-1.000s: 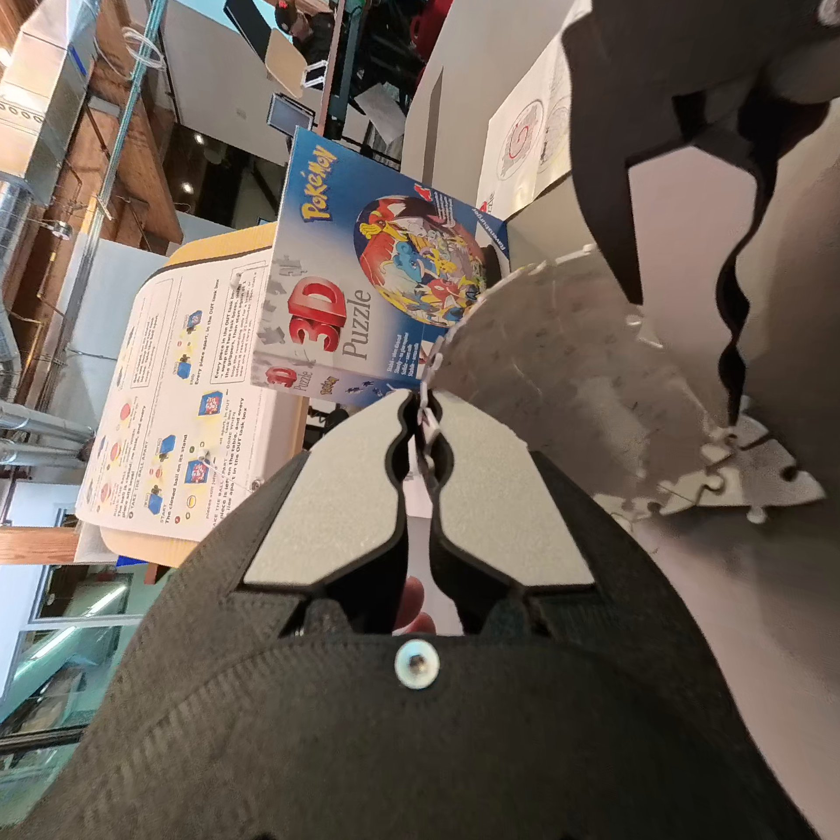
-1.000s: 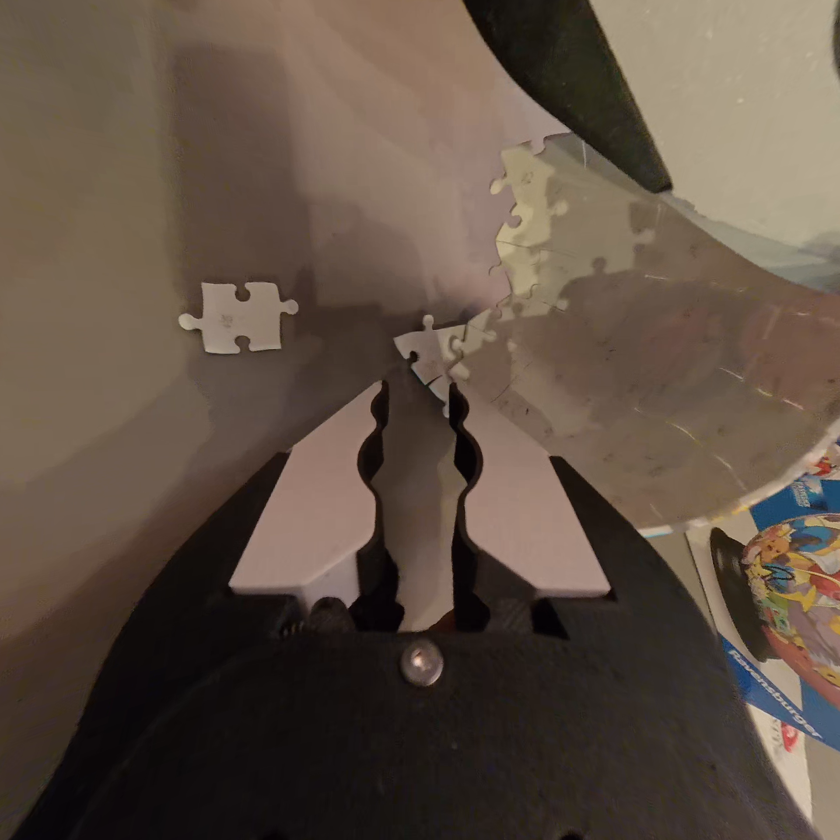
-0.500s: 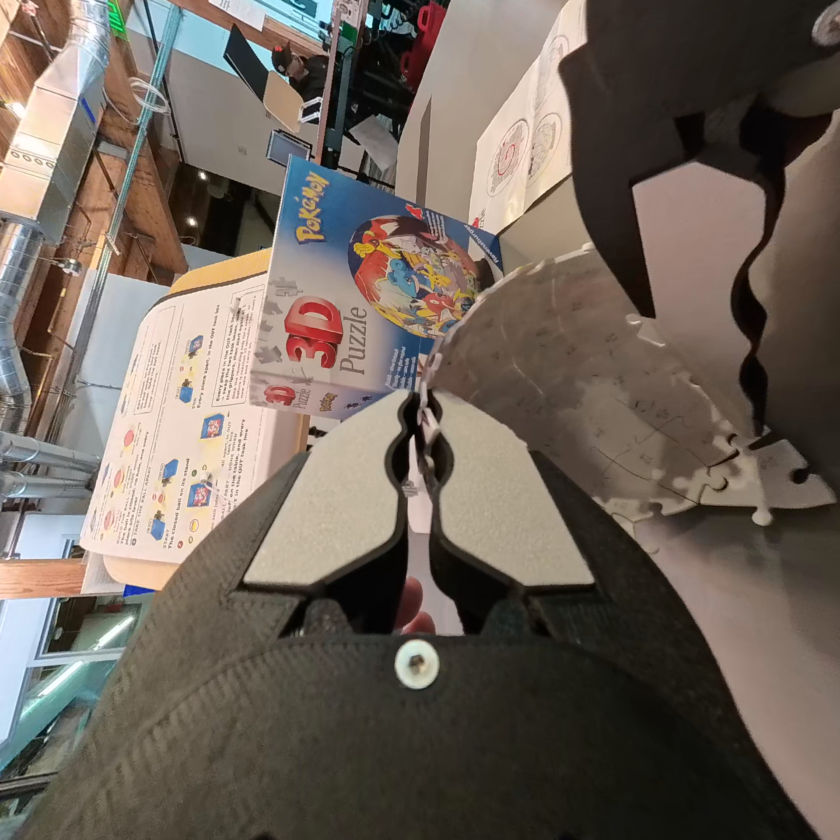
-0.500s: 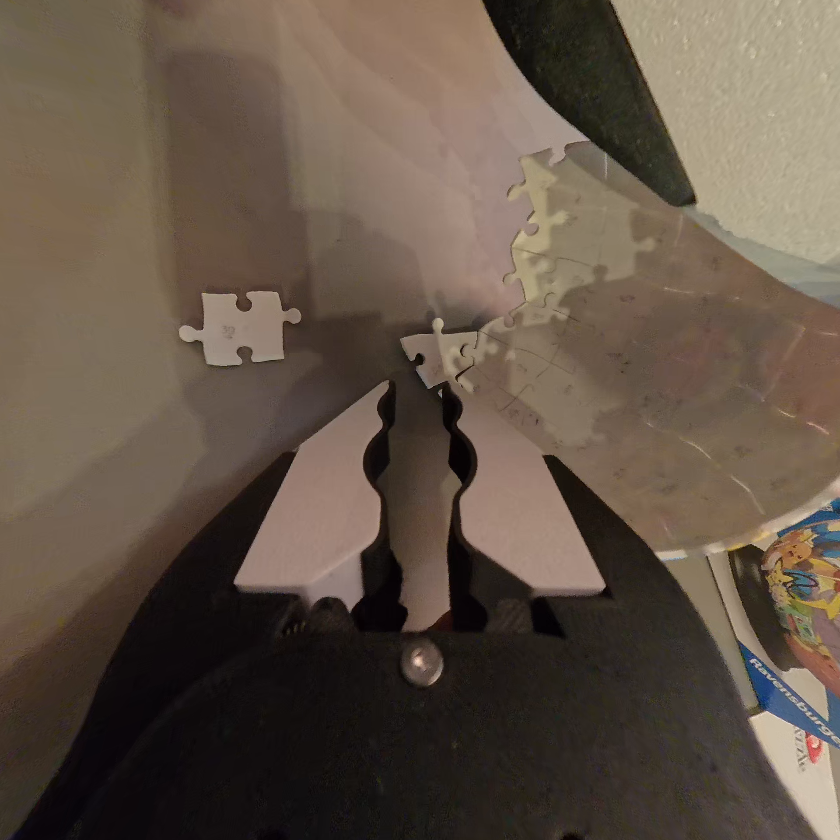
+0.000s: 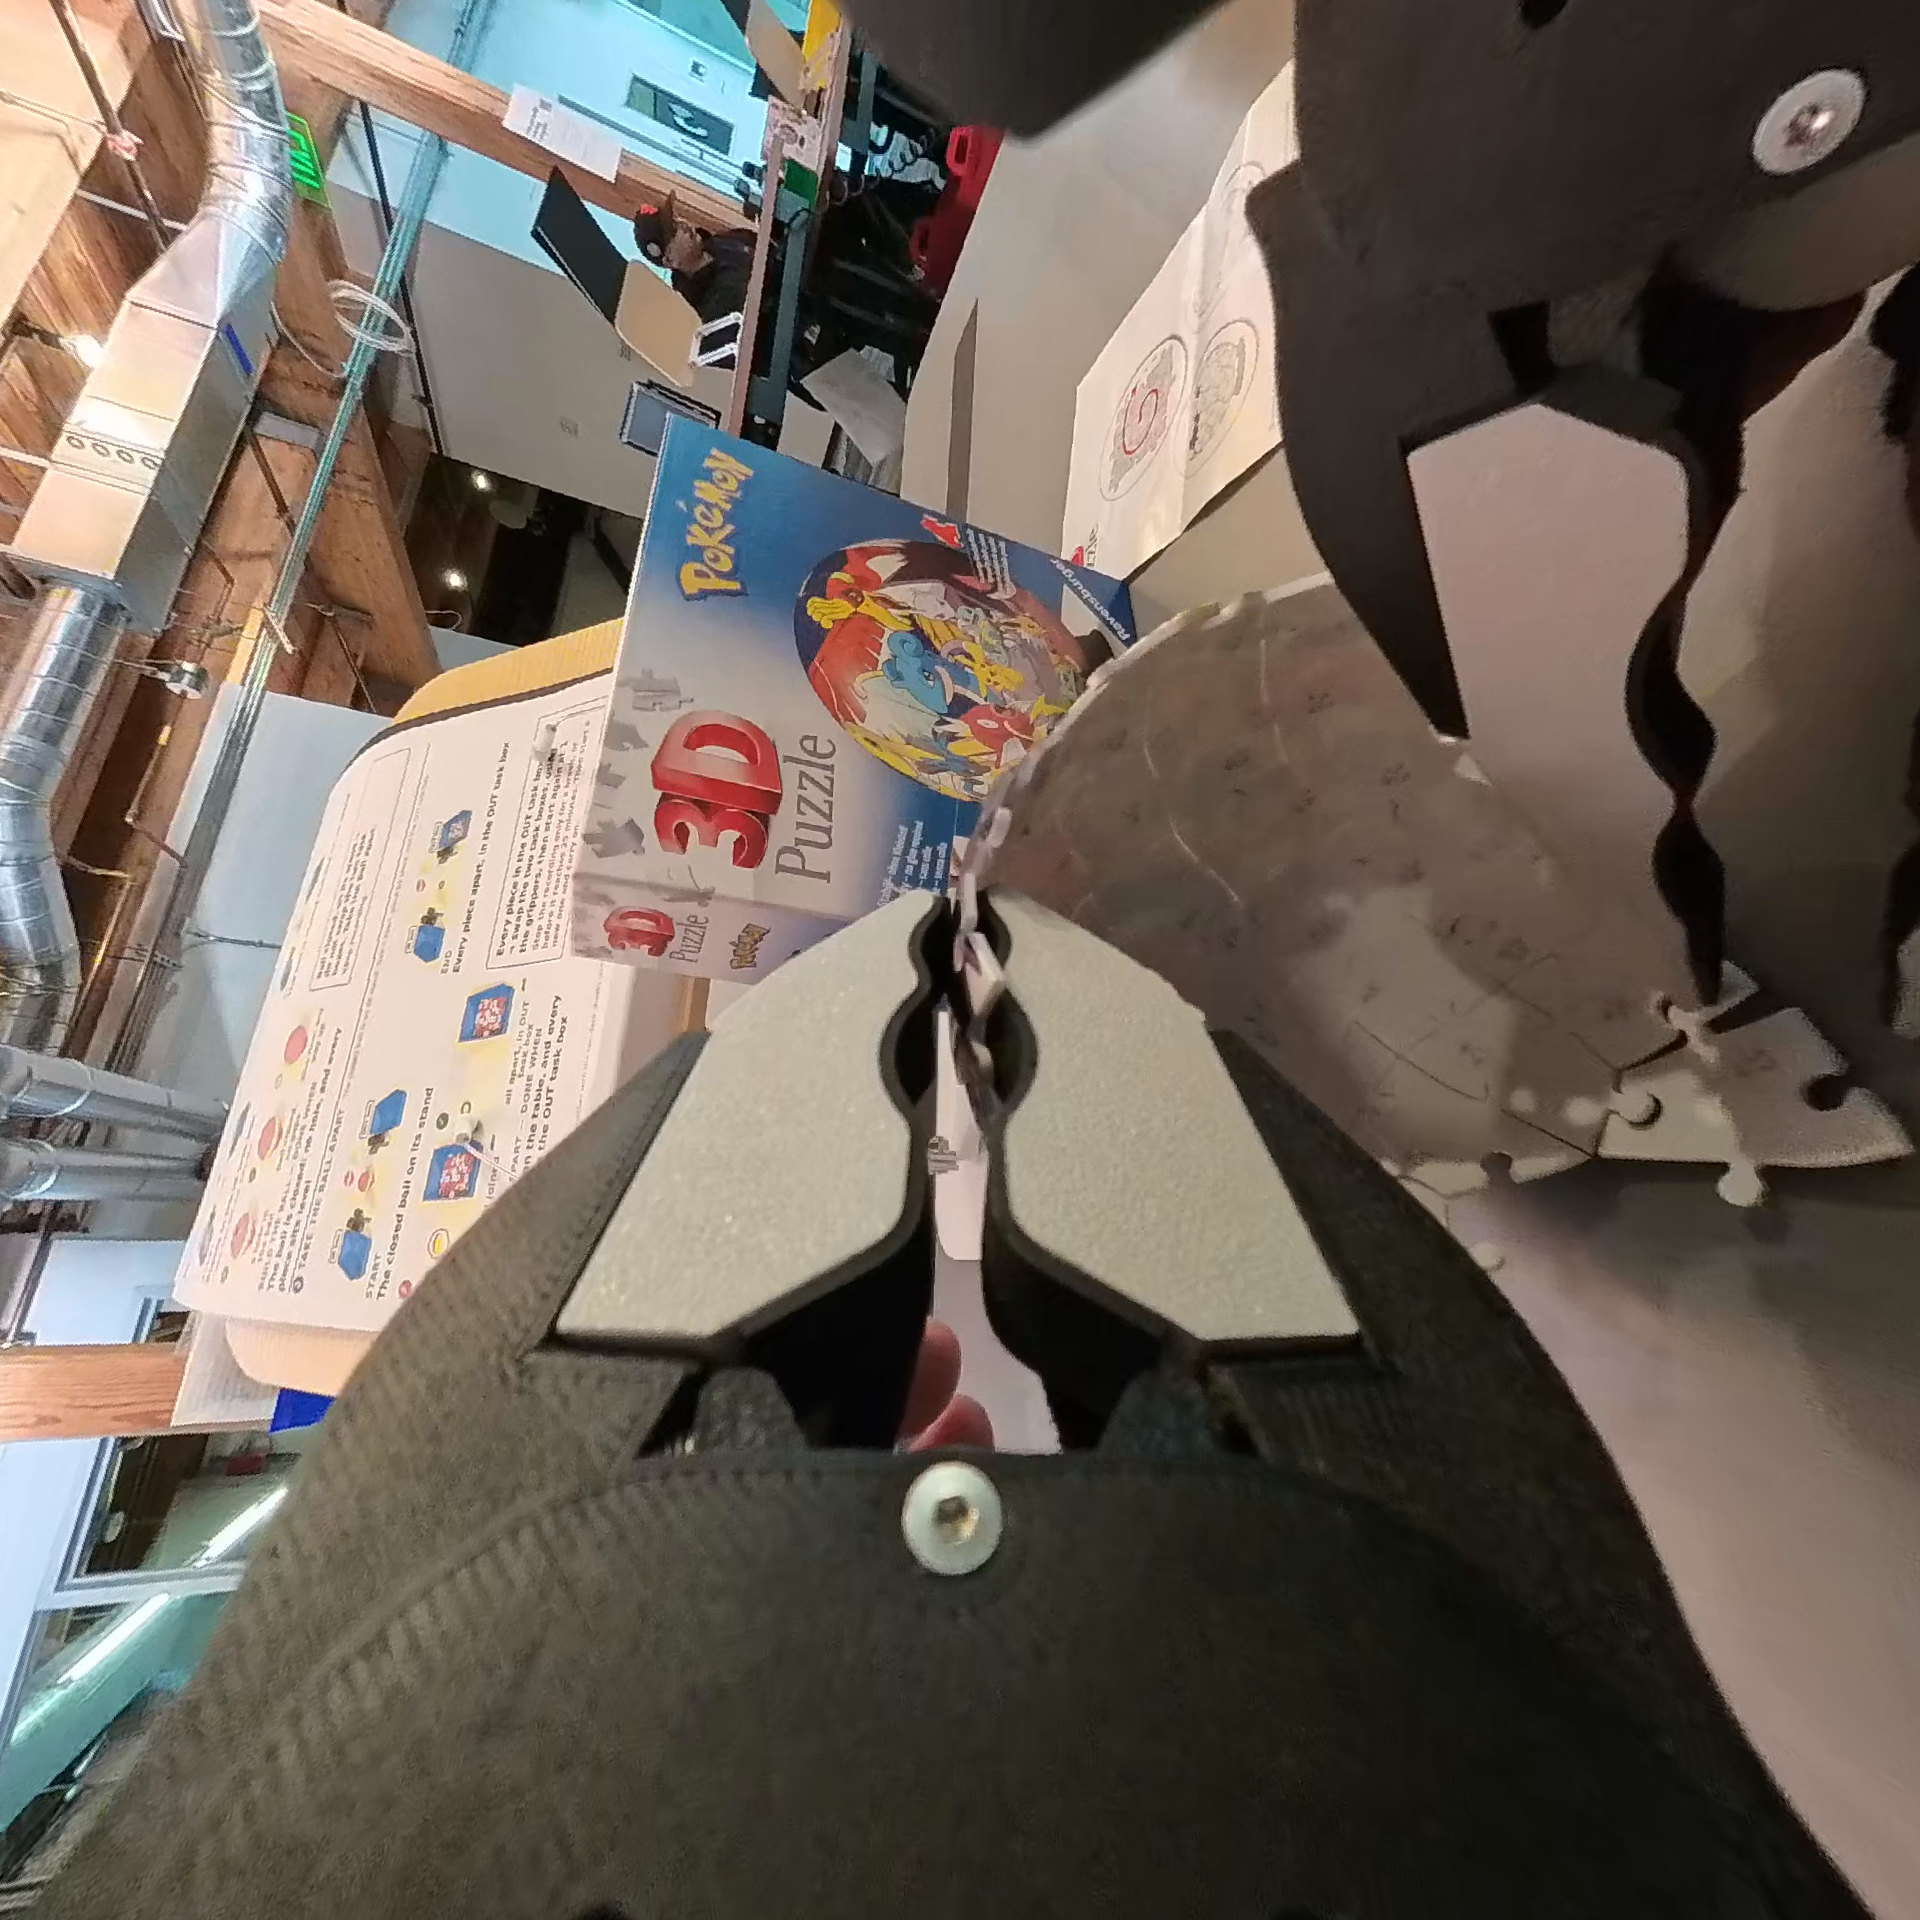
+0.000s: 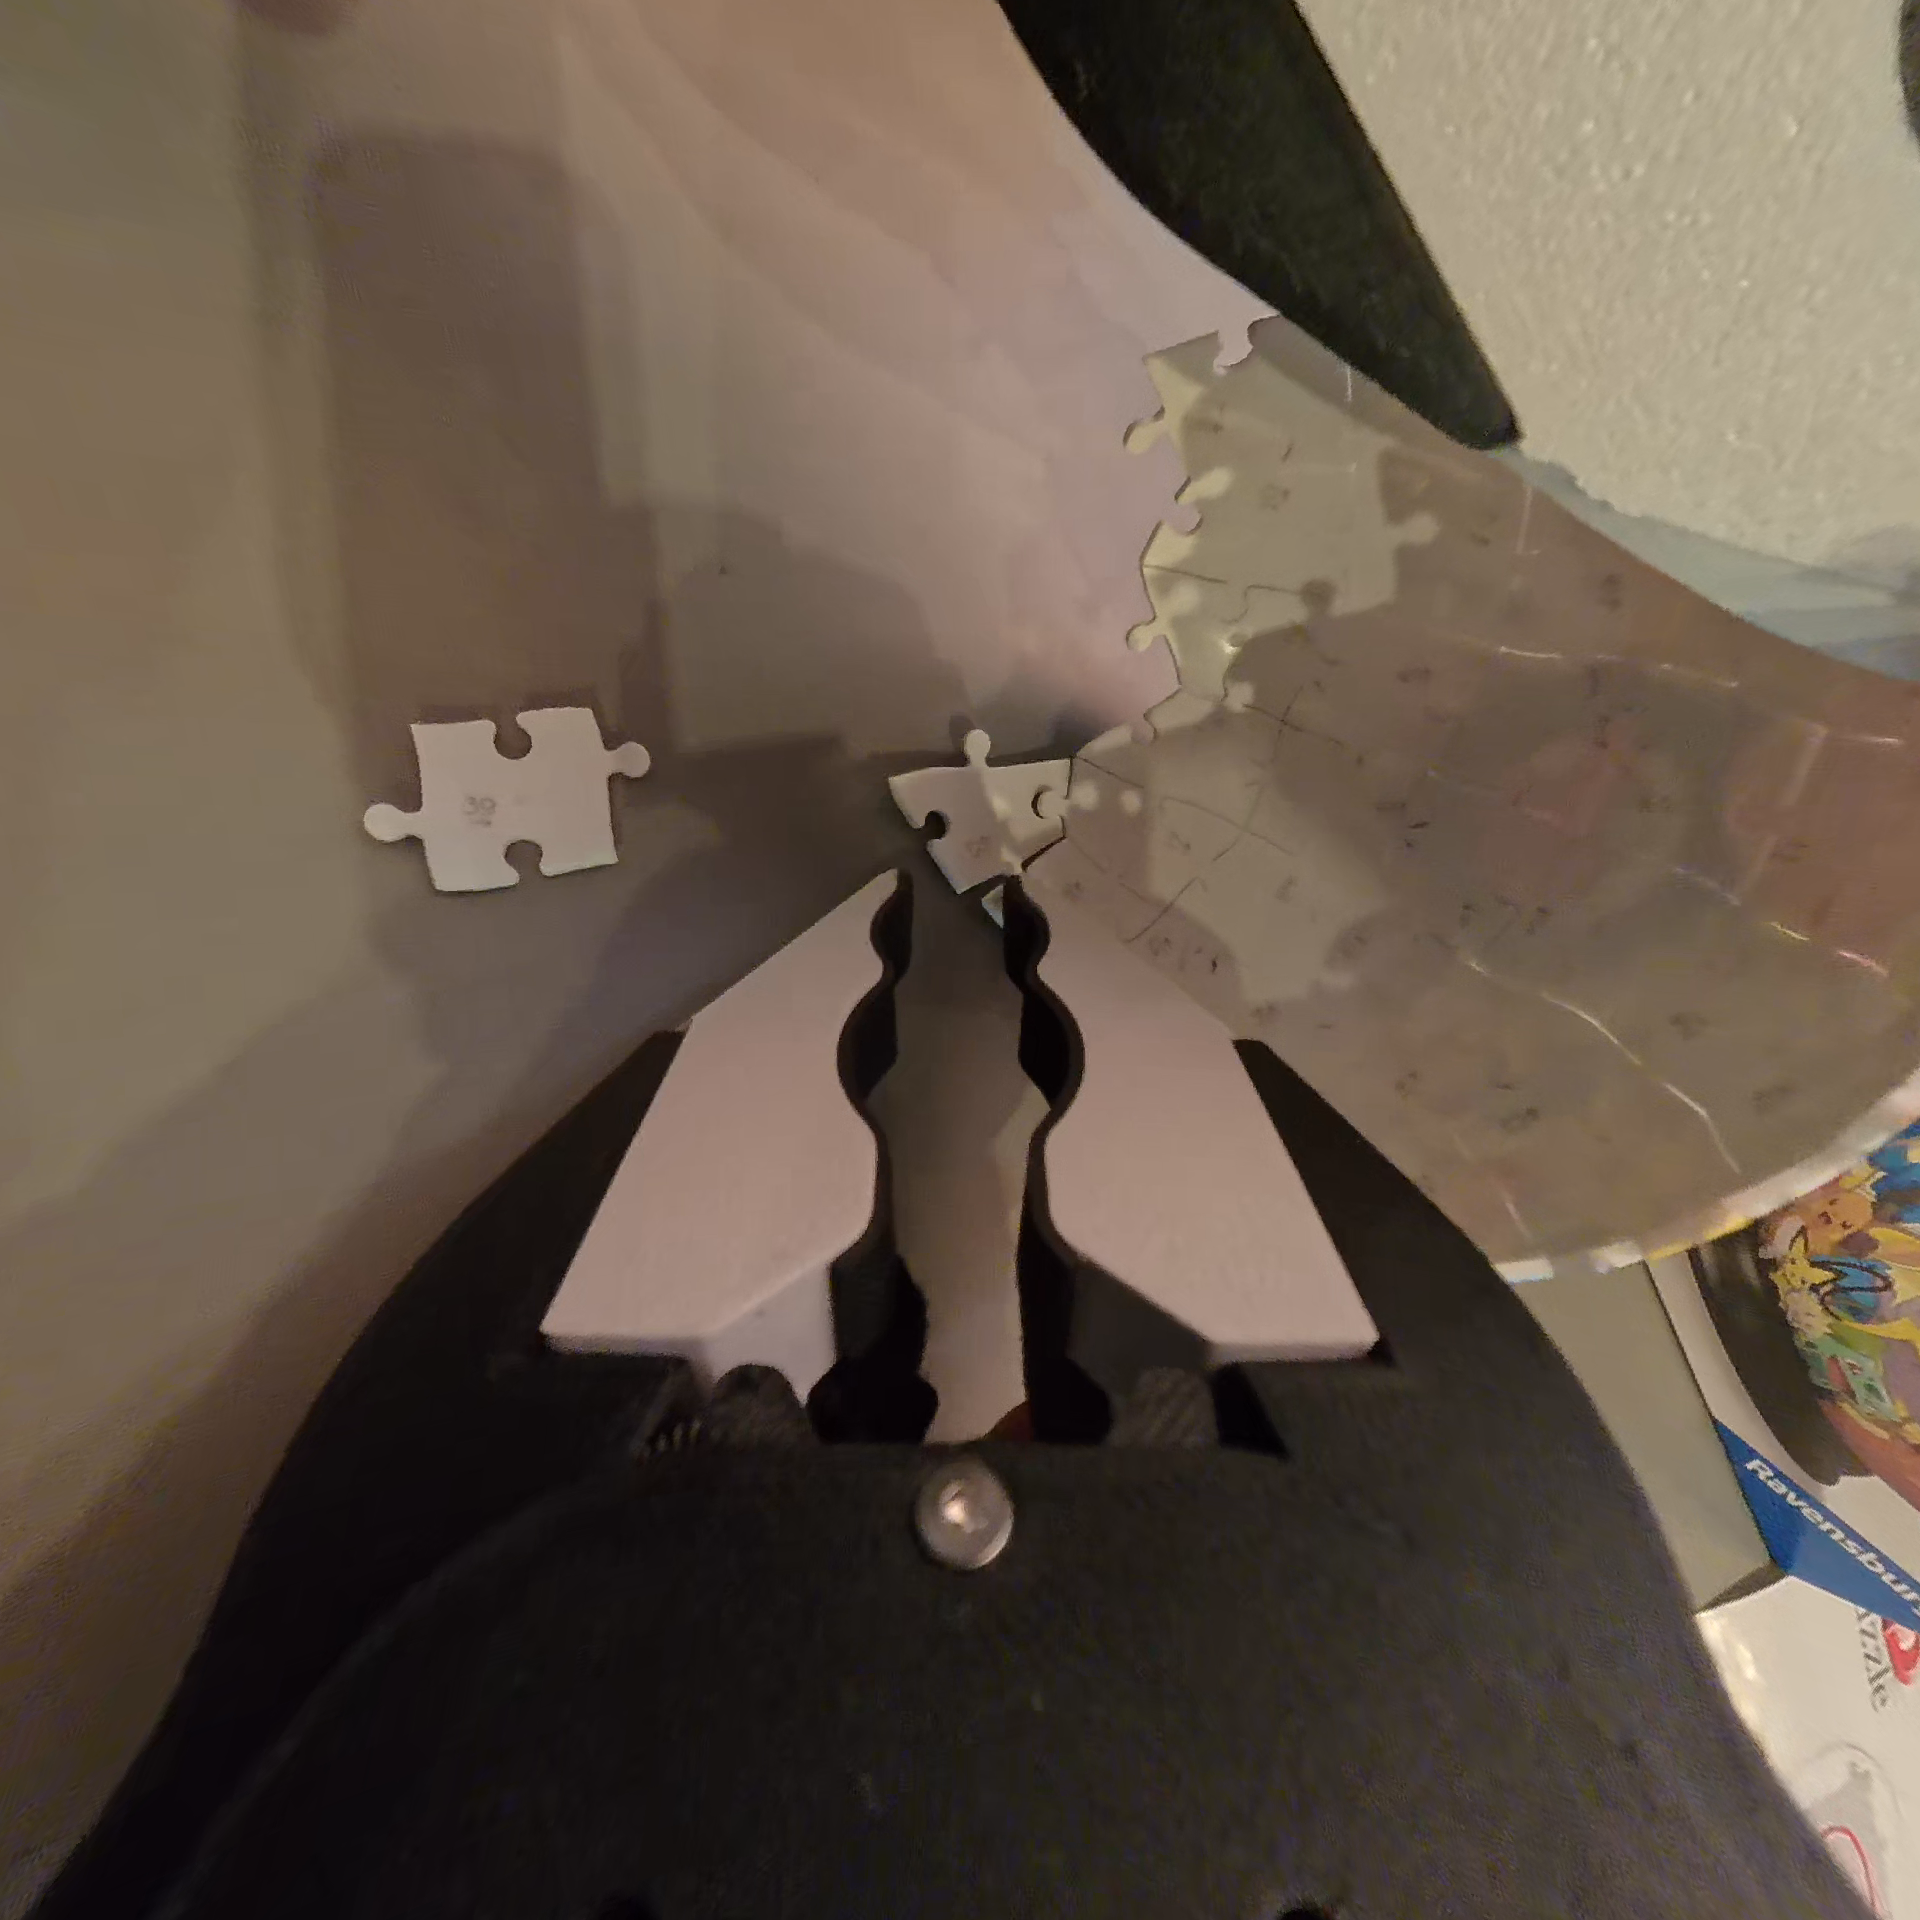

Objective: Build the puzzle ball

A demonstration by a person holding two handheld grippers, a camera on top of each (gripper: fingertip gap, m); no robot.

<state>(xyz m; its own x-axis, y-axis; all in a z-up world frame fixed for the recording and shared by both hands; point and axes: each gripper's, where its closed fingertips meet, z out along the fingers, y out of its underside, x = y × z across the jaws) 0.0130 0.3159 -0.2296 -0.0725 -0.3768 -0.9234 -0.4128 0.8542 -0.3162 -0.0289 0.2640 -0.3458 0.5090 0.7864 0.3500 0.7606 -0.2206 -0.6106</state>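
My left gripper [image 5: 961,914] is shut on the rim of the half-built puzzle ball shell [image 5: 1299,883], which I hold on edge with its grey inner side showing. The shell also shows in the right wrist view [image 6: 1507,883]. A white corner piece [image 6: 982,821] is hooked into the shell's free edge and also shows in the left wrist view [image 5: 1766,1101]. My right gripper [image 6: 956,883] has its jaws a narrow gap apart, with its tips against that piece. It hangs over the shell in the left wrist view [image 5: 1704,987]. One loose white piece [image 6: 504,805] lies on the table to the left.
The blue puzzle box [image 5: 831,727] stands behind the shell and shows at the right edge of the right wrist view [image 6: 1849,1351]. An instruction sheet [image 5: 416,1039] leans behind the box. A paper with round diagrams [image 5: 1174,416] lies farther back on the grey table [image 6: 260,520]. The left gripper's tips are roughly 12 cm from the right gripper's. The loose white piece [image 6: 504,805] is closer to my right gripper, around 7 cm from its tips; the left tips are 20 cm off.
The shell has turned a little in my left gripper. The corner piece sits closer into the shell's edge, and the right gripper's tips have stayed at it.
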